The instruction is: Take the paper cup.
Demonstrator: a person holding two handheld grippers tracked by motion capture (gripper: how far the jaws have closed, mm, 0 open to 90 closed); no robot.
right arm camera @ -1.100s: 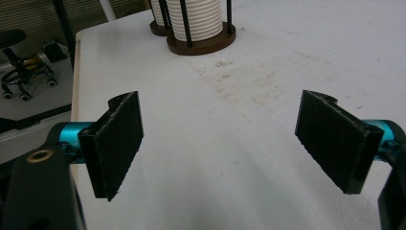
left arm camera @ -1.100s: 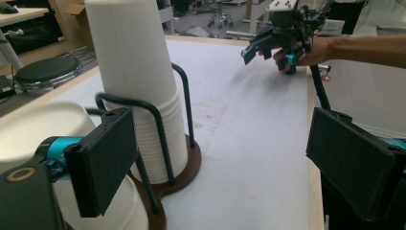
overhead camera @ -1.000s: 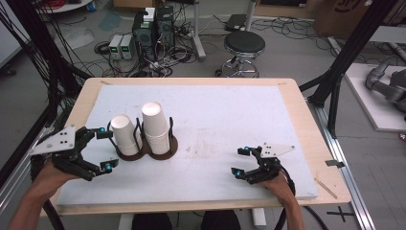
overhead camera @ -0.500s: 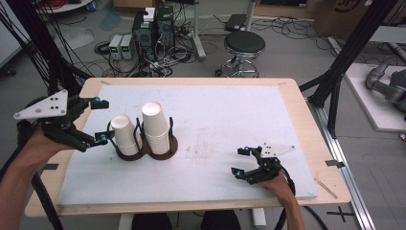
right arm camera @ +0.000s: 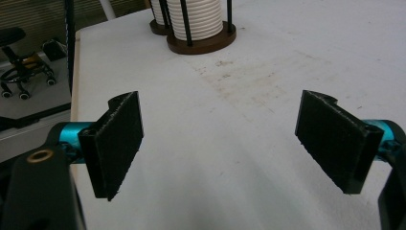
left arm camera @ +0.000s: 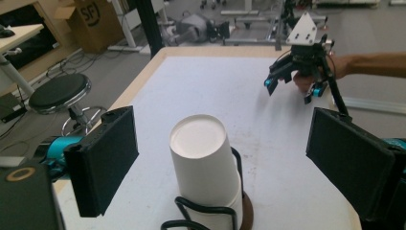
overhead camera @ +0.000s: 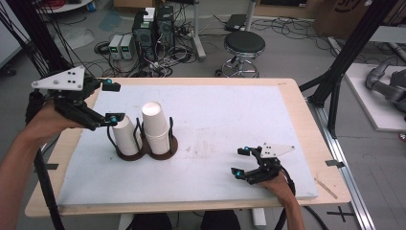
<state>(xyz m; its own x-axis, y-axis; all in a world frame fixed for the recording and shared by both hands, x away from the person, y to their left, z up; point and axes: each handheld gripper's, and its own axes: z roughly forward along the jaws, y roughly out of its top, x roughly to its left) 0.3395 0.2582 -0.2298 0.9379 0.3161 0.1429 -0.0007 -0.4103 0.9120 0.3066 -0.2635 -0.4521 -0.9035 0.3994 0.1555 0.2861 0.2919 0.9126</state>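
your left gripper [overhead camera: 112, 101] hangs above the cup stacks, jaws wide and empty.

the two stacks of white paper cups [overhead camera: 143, 127] stand upside down in a dark wire holder [overhead camera: 147, 148] on the white mat [overhead camera: 230, 120], left of centre. your right gripper [overhead camera: 240, 161] rests near the mat's front right, well apart from them, jaws spread wide with nothing between.

Black round stool [overhead camera: 244, 44] placed on the floor beyond the table [overhead camera: 297, 120]; computer towers [overhead camera: 153, 24] and tangled cables [overhead camera: 186, 33] are seen beside it.
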